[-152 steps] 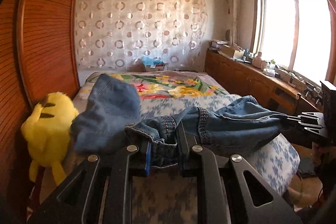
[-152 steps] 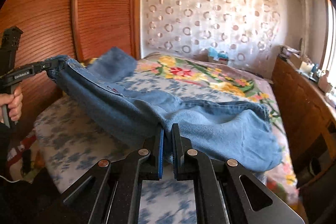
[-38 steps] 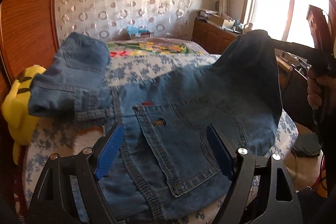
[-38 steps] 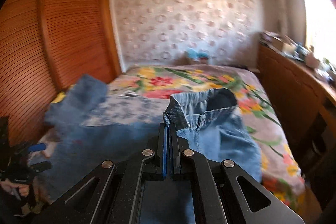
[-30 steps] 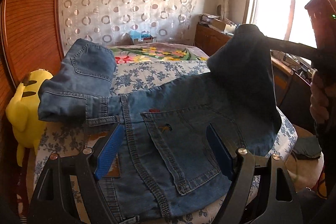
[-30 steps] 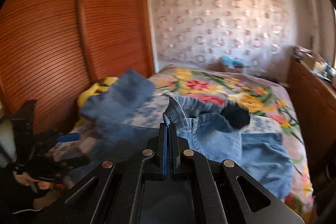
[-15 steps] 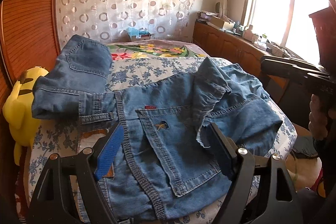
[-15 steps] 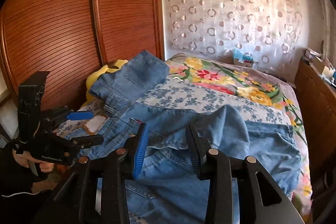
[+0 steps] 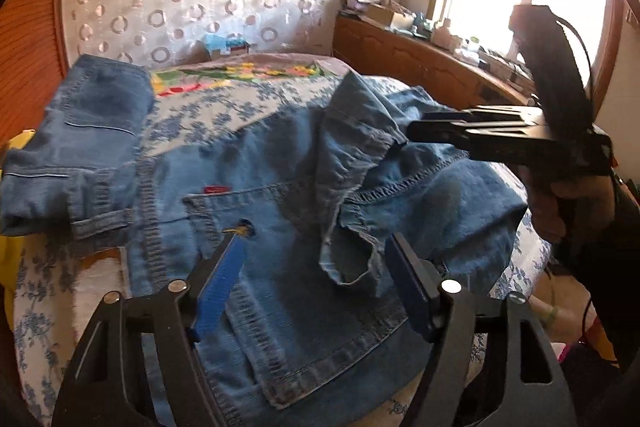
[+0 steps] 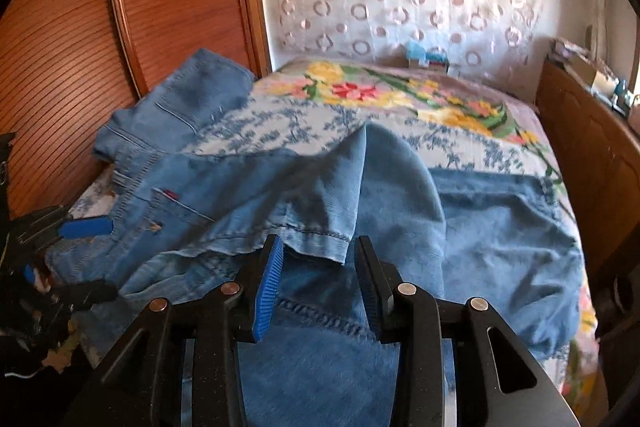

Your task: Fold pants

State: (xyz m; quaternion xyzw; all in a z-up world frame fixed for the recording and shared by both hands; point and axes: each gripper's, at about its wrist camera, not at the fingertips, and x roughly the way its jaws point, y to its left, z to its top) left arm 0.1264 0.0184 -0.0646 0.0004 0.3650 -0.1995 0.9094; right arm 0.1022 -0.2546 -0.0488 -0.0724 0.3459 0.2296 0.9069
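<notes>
Blue denim pants (image 9: pixel 280 219) lie on the bed, back pocket up, with a leg hem (image 9: pixel 352 163) folded back over the seat. A second folded denim piece (image 9: pixel 84 131) lies at the left. My left gripper (image 9: pixel 316 267) is open and empty just above the pocket. My right gripper (image 10: pixel 320 259) is open and empty, with the folded hem (image 10: pixel 320 231) just beyond its fingertips. The right gripper also shows in the left wrist view (image 9: pixel 420 129), hovering over the hem. The left gripper shows at the left edge of the right wrist view (image 10: pixel 80 231).
The bed (image 10: pixel 280 123) has a blue-flowered sheet and a bright floral blanket (image 10: pixel 400 95) further back. A wooden wardrobe (image 10: pixel 120 27) stands at the left, a wooden cabinet (image 9: pixel 420 59) under the window at the right. A yellow plush toy (image 9: pixel 8 259) sits by the bed's left edge.
The right gripper carried the pant leg over onto the seat and let it go; its jaws are now open. The left gripper has stayed open and moved in closer to the pants.
</notes>
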